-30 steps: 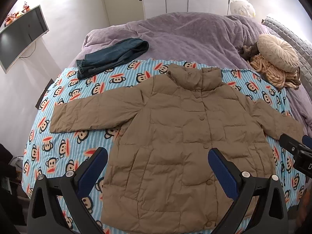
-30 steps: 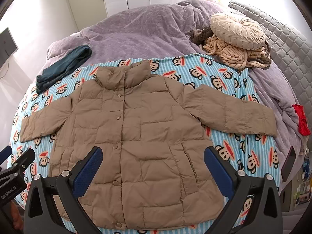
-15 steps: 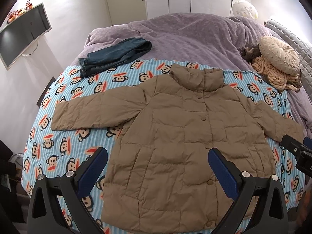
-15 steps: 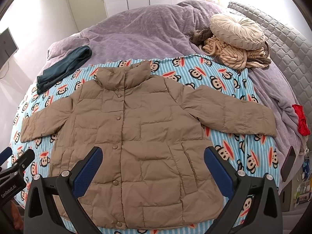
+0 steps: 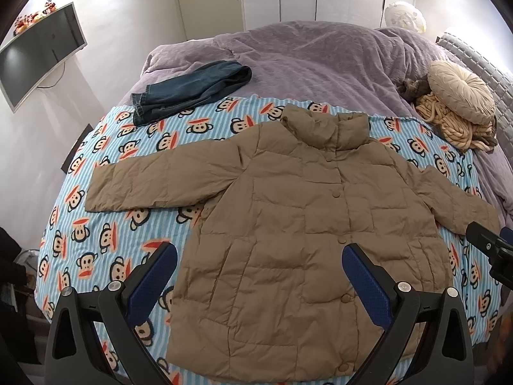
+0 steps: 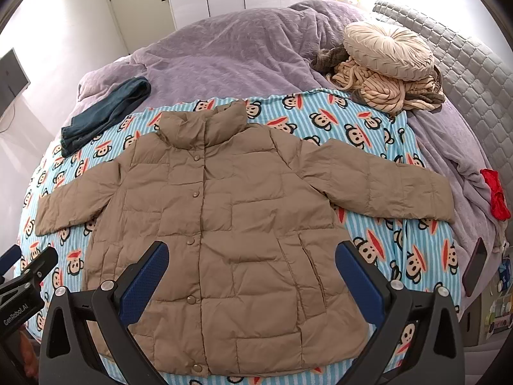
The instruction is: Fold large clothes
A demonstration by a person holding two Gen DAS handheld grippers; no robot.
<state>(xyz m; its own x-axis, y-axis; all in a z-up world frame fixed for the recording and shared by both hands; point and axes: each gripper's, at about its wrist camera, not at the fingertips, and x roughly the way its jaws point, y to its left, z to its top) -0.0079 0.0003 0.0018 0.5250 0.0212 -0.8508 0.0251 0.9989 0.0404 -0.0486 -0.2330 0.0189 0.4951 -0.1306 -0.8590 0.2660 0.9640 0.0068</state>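
- Currently a tan puffer jacket (image 5: 307, 224) is lying flat and front-up on a monkey-print blanket (image 5: 105, 224) that is covering the near part of the bed (image 5: 320, 54); collar is pointing to the far side, hem is sitting near the front edge.
- Jacket is lying buttoned shut, with a row of snaps running down its middle.
- Both sleeves are lying spread out to the sides; the jacket's left-view sleeve (image 5: 154, 183) is resting on the blanket, the other sleeve (image 6: 384, 183) is reaching toward the purple cover.
- Left gripper (image 5: 259, 276) is hovering above the lower part of the jacket, its blue-padded fingers (image 5: 154, 276) standing wide apart and gripping nothing.
- Right gripper (image 6: 251, 272) is hovering over the hem area too, fingers (image 6: 359, 276) spread wide, nothing between them.
- Each gripper is showing at the edge of the other's view, just beside the jacket's sides.
- Folded blue jeans (image 5: 189, 89) are lying at the far left corner, partly on the blanket, partly on the purple duvet (image 6: 231, 54), well apart from the jacket.
- A round cream cushion (image 6: 388, 51) is sitting on a chunky knit throw (image 6: 381, 93) at the far right.
- A red item (image 6: 497, 195) is lying on the right edge of the bed; too small to tell what.
- A monitor (image 5: 38, 54) is showing against the left wall.
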